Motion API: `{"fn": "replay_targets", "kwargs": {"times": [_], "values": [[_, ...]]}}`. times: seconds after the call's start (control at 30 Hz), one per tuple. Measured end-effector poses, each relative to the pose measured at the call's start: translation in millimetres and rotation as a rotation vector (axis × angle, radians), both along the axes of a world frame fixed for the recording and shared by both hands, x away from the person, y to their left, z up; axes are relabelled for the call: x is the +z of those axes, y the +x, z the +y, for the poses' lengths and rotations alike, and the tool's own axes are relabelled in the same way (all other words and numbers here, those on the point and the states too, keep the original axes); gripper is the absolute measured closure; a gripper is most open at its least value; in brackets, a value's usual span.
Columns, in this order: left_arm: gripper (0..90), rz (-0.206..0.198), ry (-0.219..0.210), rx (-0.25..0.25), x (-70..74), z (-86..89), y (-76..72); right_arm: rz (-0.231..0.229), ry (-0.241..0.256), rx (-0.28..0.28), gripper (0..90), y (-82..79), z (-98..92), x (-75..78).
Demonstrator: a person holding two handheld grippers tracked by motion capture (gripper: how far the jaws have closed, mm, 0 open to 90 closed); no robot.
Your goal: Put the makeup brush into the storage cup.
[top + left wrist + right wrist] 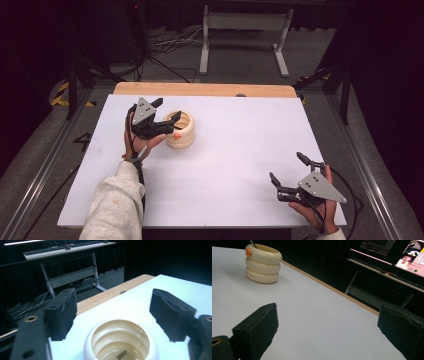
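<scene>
Hands at the near edge of the white surface (235,150): my right tool (290,172) sits low at the near right corner, released, its jaws spread wide over bare board with nothing between them. Farther in and to the left, my left tool (167,111) hangs just above a cream ribbed pot (181,131), also released, one jaw over the pot's rim and the other out past its far side. From the left gripper view the pot (121,343) sits straight below and between the two parted jaws, its ringed inside open to the camera and a thin dark stick (120,356) lying in the bottom. The right gripper view catches the same pot (263,263) well apart, upright on the surface, stacked in three rounded rings with a small orange knob (248,252) at its top ring. Beyond the pot runs the surface's wooden far edge (205,89), then a white-legged desk frame (245,35) on the floor.
</scene>
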State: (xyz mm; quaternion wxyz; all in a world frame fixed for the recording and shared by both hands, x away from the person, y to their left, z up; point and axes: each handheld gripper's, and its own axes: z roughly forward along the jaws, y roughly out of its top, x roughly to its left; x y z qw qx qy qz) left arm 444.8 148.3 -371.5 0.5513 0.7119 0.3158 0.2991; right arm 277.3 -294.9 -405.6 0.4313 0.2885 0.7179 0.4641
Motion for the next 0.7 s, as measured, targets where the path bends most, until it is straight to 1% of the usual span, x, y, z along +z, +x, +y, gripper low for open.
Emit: {"fn": "replay_targets", "kwargs": {"times": [0.03, 0.1, 0.17, 0.2, 0.23, 0.37, 0.4, 0.43, 0.5, 0.63, 0.7], "values": [[18.4, -0.003, -0.007, 0.006, -0.2, 1.3, -0.8, 0.001, -0.001, 0.001, 3.7, 0.1, 0.0, -0.1], [13.2, -0.006, -0.016, -0.014, -0.8, 4.4, -1.8, 0.002, -0.002, 0.002, 3.7, -0.1, 0.3, -0.2], [11.0, -0.012, -0.019, -0.008, -1.2, 5.3, -2.4, 0.002, -0.003, 0.001, 3.7, 0.1, 0.4, -0.3], [11.0, -0.012, -0.027, -0.017, -1.5, 7.0, -3.4, 0.002, -0.003, 0.001, 3.7, 0.1, 0.4, -0.3], [8.0, -0.013, -0.032, -0.025, -1.4, 8.1, -4.2, 0.003, -0.003, 0.003, 3.7, 0.1, 0.3, -0.3], [7.4, -0.042, -0.025, -0.017, -1.0, 11.6, -7.5, 0.005, -0.002, 0.003, 3.8, 0.3, 0.1, -0.5], [7.4, -0.043, -0.026, -0.018, -0.6, 12.8, -8.3, 0.006, -0.002, 0.003, 3.8, 0.4, 0.2, -0.6], [7.2, -0.045, -0.037, -0.021, -0.5, 13.7, -8.8, 0.005, -0.003, 0.004, 3.7, 0.3, 0.4, -0.6], [6.2, -0.046, -0.034, -0.009, 0.3, 15.1, -10.0, 0.004, -0.005, 0.004, 3.8, 0.0, 0.7, -0.5], [4.4, -0.041, -0.017, -0.005, 0.7, 17.1, -12.0, 0.004, -0.005, 0.002, 3.8, 0.0, 0.4, -0.4], [3.3, -0.042, 0.001, 0.004, 1.3, 17.8, -13.5, 0.003, -0.004, 0.002, 3.8, -0.2, 0.0, -0.3]]}}
